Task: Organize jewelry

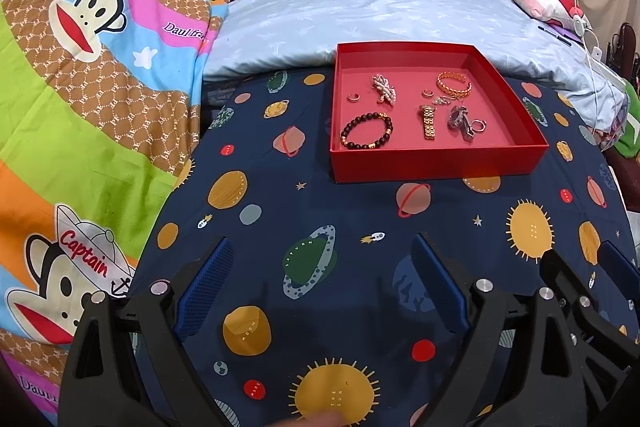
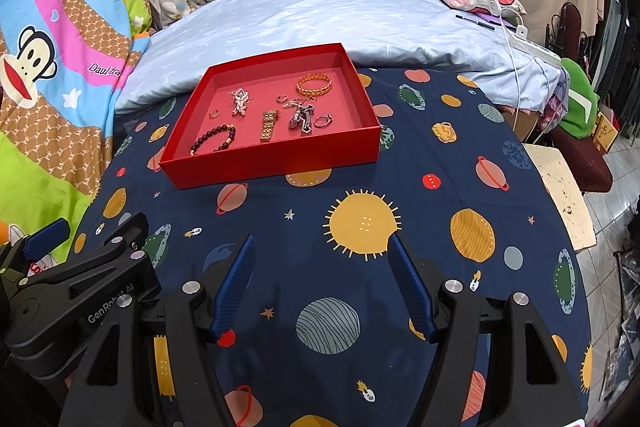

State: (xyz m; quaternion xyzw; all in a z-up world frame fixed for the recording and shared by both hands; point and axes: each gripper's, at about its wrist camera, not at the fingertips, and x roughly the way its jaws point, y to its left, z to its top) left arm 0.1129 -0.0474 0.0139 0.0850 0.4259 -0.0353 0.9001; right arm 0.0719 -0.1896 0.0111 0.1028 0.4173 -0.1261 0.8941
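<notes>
Hovering both grippers, left [image 1: 320,287] and right [image 2: 322,281], jaws open and empty, we risk snagging what looks like tangled chains [image 2: 300,115] in the shallow red cardboard tray [image 2: 272,163] ahead.

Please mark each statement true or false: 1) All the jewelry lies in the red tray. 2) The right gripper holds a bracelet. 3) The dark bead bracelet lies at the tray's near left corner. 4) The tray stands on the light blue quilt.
1) True: every piece lies in the red tray.
2) False: the right gripper is open and empty.
3) True: the bead bracelet lies there.
4) False: the tray stands on the planet-print cloth, in front of the quilt.
</notes>
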